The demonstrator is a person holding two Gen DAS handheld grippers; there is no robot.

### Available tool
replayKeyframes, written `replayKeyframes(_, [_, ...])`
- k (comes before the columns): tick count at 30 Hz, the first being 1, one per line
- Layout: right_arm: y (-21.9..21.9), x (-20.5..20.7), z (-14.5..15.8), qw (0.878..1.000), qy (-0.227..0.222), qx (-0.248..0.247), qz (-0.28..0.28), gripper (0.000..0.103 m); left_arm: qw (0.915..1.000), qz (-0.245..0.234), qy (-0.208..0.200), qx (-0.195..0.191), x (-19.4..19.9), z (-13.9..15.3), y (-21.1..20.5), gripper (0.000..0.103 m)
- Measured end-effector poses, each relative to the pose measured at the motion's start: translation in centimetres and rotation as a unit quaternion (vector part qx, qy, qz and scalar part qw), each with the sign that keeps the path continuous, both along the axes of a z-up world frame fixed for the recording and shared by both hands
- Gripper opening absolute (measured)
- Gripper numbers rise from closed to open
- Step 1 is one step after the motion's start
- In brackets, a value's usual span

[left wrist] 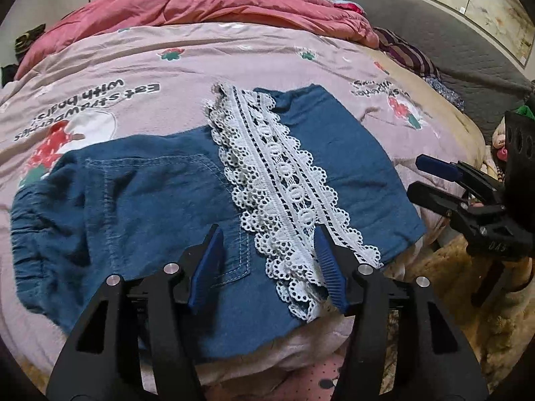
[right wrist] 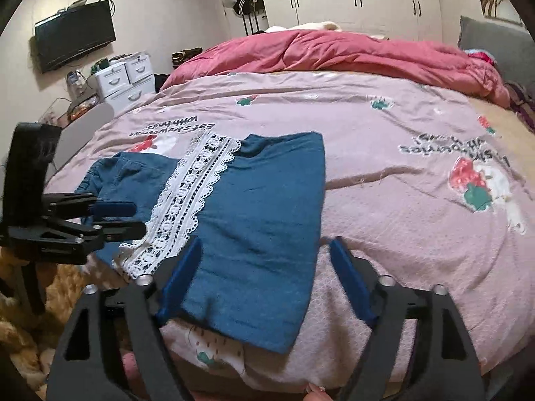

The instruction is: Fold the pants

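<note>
We see our left gripper [left wrist: 269, 250] low in the left wrist view, its two blue fingers [left wrist: 207, 264] wide apart above the blue pants [left wrist: 150, 193], holding nothing. The pants lie flat on the pink bed cover [left wrist: 200, 63], with a strip of white lace [left wrist: 274, 173] running across them and one blue finger just over the lace. Our right gripper [left wrist: 424, 180] is off to the right past the edge of the pants, with its fingers a little apart.
</note>
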State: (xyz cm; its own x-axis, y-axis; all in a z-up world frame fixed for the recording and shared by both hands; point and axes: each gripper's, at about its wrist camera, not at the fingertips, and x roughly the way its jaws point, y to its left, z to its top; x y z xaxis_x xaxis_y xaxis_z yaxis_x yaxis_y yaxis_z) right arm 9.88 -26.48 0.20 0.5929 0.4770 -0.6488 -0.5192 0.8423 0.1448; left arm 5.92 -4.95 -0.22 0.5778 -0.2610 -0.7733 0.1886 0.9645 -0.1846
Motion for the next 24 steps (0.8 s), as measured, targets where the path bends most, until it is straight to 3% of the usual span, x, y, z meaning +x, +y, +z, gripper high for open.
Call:
replayKeyframes(7, [0.2,0.1,-0.1,1.0,-0.003,-0.012,-0.007,0.081,0.9999,0.004,-0.009,0.003,-0.7,0.9,0.2,0.058])
replayKeyframes(9, [0.1,0.1,-0.1,1.0,-0.006,-0.012,-0.011,0.093,0.9999,0.005,-0.01,0.003,-0.8,0.9,0.3,0.06])
replayKeyframes(20, [0.3,0.0,0.2,1.0,-0.016,-0.013,-0.017,0.093,0.9998,0.015,-0.015,0.006,-1.2,1.4,0.8,0.074])
replayKeyframes(24, [0.4,0.0,0.3,0.999,-0.018,-0.018,-0.02,0.098,0.9996,0.019,-0.017,0.01,-1.4,1.6,1.0,0.078])
